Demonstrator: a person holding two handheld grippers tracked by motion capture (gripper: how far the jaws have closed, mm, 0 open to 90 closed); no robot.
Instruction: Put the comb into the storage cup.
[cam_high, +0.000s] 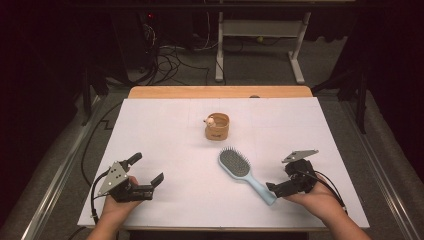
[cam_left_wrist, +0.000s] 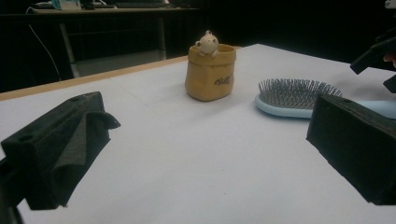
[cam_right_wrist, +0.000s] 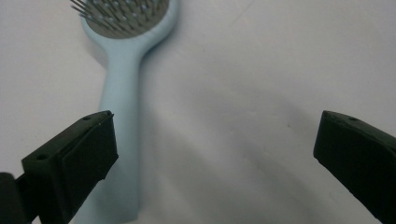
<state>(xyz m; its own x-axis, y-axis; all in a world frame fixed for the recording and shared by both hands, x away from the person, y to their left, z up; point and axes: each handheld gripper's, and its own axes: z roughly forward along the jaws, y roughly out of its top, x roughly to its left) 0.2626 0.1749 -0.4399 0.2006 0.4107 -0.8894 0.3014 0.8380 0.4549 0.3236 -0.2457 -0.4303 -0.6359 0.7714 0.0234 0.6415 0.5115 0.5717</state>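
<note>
Right tool (cam_high: 278, 188) sits with jaws wide apart at the handle end of the light blue hairbrush (cam_high: 241, 172), which lies bristles-up on the white table (cam_high: 165, 130). Left tool (cam_high: 148, 175) gapes too, empty. Beyond, a tan pouch (cam_left_wrist: 210, 72) bears unreadable dark script.

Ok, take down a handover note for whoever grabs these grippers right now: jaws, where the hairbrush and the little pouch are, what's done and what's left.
Left gripper: jaws open, holding nothing, low over the near left of the white table.
Right gripper: jaws open, at the end of the hairbrush handle; one jaw sits beside the handle, not clamped on it.
Hairbrush: light blue, lying flat, bristles up, right of centre, handle toward the right gripper.
Pouch: tan, upright, centre-back, a small figure peeking over its rim.
Done: nothing lifted.
Left: probably close on the handle and lift the brush.
</note>
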